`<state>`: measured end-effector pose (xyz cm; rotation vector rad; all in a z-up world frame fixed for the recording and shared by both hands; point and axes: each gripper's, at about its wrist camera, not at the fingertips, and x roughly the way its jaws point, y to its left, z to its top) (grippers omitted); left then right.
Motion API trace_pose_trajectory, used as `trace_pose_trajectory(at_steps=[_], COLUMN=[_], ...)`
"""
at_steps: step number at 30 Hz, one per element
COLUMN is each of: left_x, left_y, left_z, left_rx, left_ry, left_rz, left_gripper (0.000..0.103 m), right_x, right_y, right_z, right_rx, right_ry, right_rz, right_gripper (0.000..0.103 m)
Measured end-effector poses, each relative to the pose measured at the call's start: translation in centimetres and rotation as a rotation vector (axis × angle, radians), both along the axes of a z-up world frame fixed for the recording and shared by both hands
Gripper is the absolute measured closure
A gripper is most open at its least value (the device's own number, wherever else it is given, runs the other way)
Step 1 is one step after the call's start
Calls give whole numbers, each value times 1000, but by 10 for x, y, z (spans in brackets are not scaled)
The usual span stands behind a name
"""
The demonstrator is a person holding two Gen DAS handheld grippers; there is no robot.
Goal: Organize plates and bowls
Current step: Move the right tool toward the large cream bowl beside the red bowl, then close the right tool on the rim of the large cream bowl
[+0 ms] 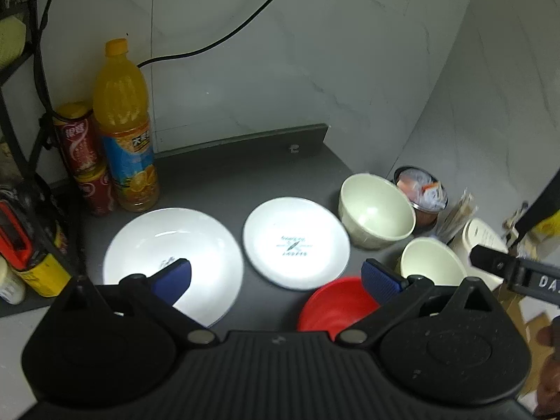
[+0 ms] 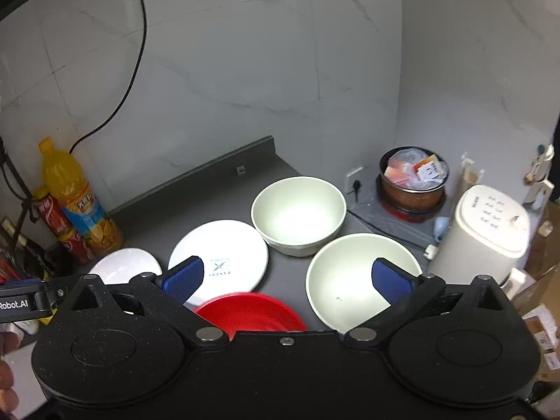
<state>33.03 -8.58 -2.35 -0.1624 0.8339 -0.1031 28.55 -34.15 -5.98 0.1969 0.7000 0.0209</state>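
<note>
Two white plates (image 1: 173, 255) (image 1: 295, 243) at centre frame: stiff, slippery, fragile; grasp at rims. Both hand-held grippers (image 1: 276, 280) (image 2: 287, 280) hang apart, empty.

Readable text is sparse: "Robot.AI" in white letters on the black body of the left gripper (image 2: 14, 303), at the left edge of the right wrist view; the letters "DA" in white on the right gripper (image 1: 546, 281), at the right edge of the left wrist view; print on the plates, bottle and cans is too blurred to read
</note>
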Motion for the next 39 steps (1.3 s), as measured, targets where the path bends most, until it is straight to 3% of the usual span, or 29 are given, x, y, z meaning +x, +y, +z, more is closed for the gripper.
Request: trace_pose_trajectory(at_steps=[8, 14, 22, 28, 31, 35, 39], left_x=[22, 40, 60, 79, 85, 94, 103], left_y=[-29, -51, -91, -120, -135, -151, -165], left_z=[-5, -19, -45, -67, -74, -86, -101], left_rx=[29, 5, -30, -70, -67, -75, -87], left_ry=[7, 62, 127, 193, 198, 227, 266], left_rz=[5, -20, -97, -112, -128, -145, -149], left_gripper=[1, 1, 6, 31, 34, 47, 54], right_x=[29, 42, 51, 57, 59, 63, 68], right_y=[-12, -42, -75, -103, -116, -129, -140], right_z=[-9, -25, -46, -67, -77, -93, -110], right_rx=[-38, 49, 48, 74, 87, 103, 120], right_ry=[9, 96, 131, 189, 216, 255, 299], right_rz=[31, -10, -45, -52, -59, -67, -68], right_gripper=[0, 0, 0, 17, 21, 34, 46])
